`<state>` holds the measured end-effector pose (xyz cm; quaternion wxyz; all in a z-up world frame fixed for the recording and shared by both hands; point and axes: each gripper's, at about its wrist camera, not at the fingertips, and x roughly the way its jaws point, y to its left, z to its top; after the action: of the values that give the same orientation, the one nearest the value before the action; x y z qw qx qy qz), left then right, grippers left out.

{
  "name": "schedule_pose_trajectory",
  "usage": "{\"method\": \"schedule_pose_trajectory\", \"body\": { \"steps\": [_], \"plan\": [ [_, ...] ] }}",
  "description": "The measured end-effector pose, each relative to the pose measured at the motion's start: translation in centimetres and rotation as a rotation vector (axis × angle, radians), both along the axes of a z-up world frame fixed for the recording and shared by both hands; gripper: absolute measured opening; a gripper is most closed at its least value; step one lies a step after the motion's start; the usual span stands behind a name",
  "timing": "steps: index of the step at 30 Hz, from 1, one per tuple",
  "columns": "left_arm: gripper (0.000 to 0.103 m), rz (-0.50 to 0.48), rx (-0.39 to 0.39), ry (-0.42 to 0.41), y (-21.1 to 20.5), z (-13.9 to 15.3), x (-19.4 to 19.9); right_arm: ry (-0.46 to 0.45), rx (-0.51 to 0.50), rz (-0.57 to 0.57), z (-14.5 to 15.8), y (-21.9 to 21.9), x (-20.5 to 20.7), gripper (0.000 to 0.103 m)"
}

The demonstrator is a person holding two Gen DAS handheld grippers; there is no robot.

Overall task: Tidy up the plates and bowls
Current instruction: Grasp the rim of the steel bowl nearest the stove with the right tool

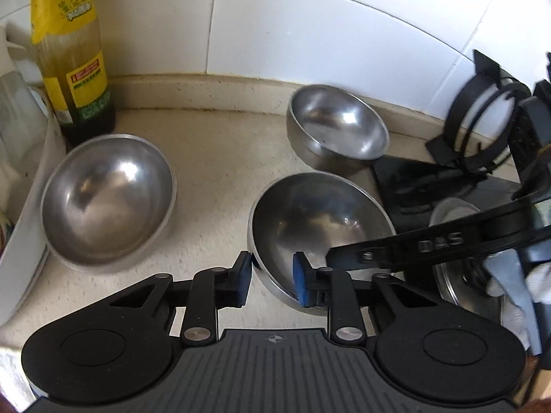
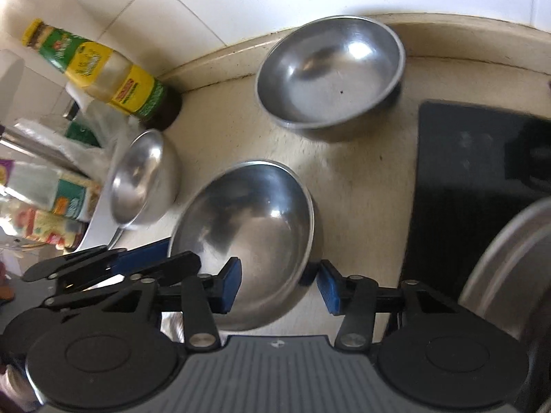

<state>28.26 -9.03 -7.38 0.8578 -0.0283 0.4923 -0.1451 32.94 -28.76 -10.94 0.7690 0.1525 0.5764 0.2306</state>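
Observation:
Three steel bowls stand on the beige counter. My left gripper (image 1: 272,278) is shut on the near-left rim of the nearest bowl (image 1: 320,220), one blue pad outside the wall and one inside. My right gripper (image 2: 279,286) straddles the same bowl (image 2: 255,220) at its near-right rim, open, its outer pad a little off the wall. One of the right gripper's fingers (image 1: 396,244) reaches over the bowl from the right. A second bowl (image 1: 106,196) sits to the left, tilted in the right wrist view (image 2: 137,179). The third bowl (image 1: 337,124) stands by the wall.
A green-and-yellow oil bottle (image 1: 69,62) stands in the back-left corner beside a white container (image 1: 31,186). A black cooktop (image 2: 475,158) lies to the right with a steel plate (image 2: 509,275) on it. Food packets (image 2: 51,203) crowd the far left. White tiles back the counter.

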Motion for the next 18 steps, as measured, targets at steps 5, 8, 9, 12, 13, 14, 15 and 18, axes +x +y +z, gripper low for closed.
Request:
{"method": "schedule_pose_trajectory", "body": {
  "steps": [5, 8, 9, 12, 13, 14, 15, 18],
  "plan": [
    [0.047, -0.069, 0.004, -0.047, -0.6, 0.7, -2.4, 0.042, -0.06, 0.026, -1.2, 1.0, -1.6, 0.063],
    [0.044, -0.071, -0.032, -0.025, 0.5, 0.7, -2.9, 0.009, -0.082, 0.004, 0.1, 0.2, -2.5, 0.063],
    [0.045, -0.067, -0.038, -0.032, 1.0, 1.0, -3.4, -0.018, -0.087, -0.002, 1.0, -0.3, -2.9, 0.064],
    [0.067, -0.015, -0.047, -0.065, 4.1, 2.3, -5.1, -0.093, -0.134, -0.006, 3.4, -1.3, -3.9, 0.065],
    [0.076, -0.001, -0.052, -0.072, 5.2, 2.7, -5.5, -0.114, -0.15, -0.008, 4.1, -1.4, -4.0, 0.065],
    [0.074, 0.023, -0.052, -0.082, 6.3, 3.1, -5.9, -0.133, -0.154, -0.008, 4.7, -1.3, -3.9, 0.065],
    [0.07, 0.055, -0.047, -0.088, 7.3, 3.3, -6.2, -0.151, -0.15, -0.002, 5.2, -0.9, -3.7, 0.065],
    [0.071, 0.153, -0.05, -0.081, 9.4, 3.4, -5.5, -0.194, -0.134, 0.038, 6.3, 1.2, -2.1, 0.065]
  ]
}}
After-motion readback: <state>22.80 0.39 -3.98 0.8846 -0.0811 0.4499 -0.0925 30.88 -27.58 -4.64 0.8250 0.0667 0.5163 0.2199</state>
